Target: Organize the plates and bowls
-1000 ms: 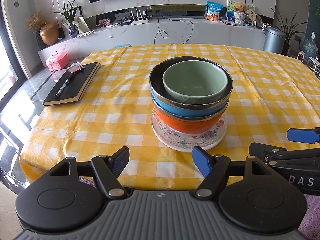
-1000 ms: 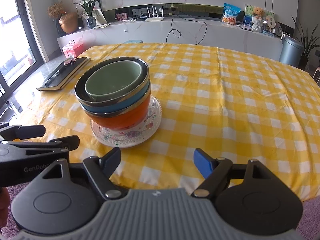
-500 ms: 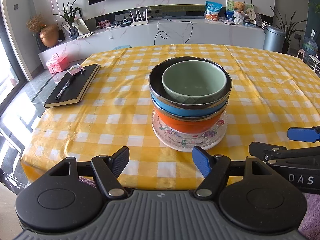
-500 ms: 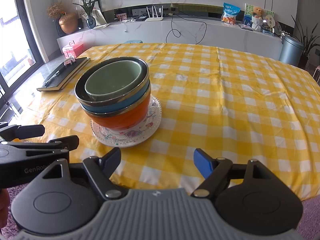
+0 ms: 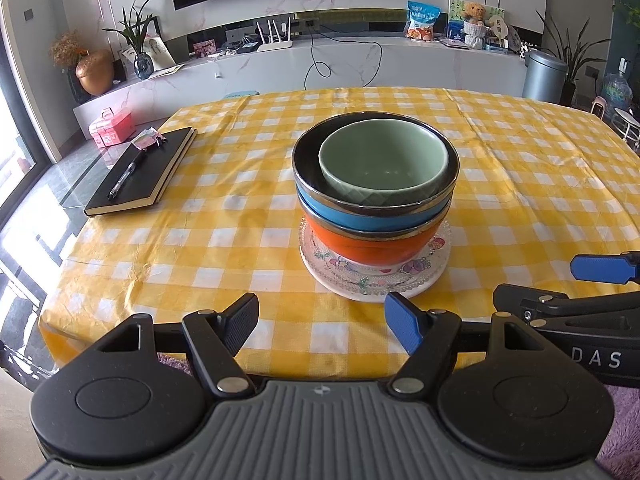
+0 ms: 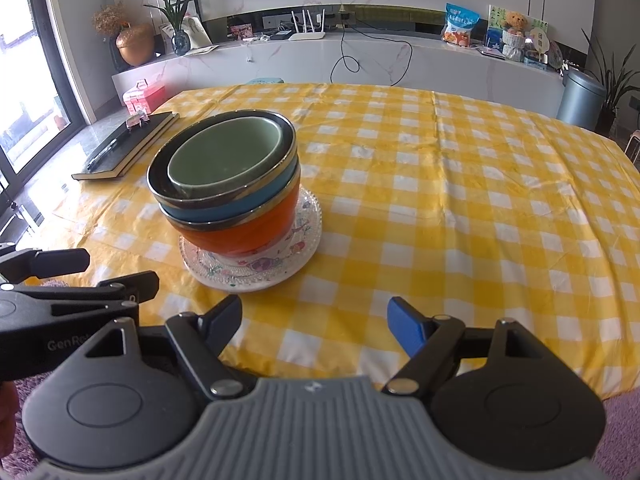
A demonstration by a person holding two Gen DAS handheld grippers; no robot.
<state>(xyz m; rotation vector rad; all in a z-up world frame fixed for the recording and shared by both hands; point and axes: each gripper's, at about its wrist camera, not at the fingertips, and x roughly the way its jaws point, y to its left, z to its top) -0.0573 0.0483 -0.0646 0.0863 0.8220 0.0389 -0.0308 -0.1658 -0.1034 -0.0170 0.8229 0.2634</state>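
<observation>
From the left wrist, the left tool (image 5: 322, 322) is wide open and holds nothing. It sits at the near edge of the table (image 5: 200, 240). Just past it is a plate (image 5: 376, 280) with three bowls stacked on it: an orange bowl (image 5: 370, 246), a blue bowl (image 5: 360, 218), and a green bowl (image 5: 382, 166) on top. A black book (image 5: 142, 174) lies to the left.

From the right wrist, the right tool (image 6: 316, 322) is wide open too, with nothing in it. The plate (image 6: 256, 270) and bowls sit ahead on its left.
</observation>
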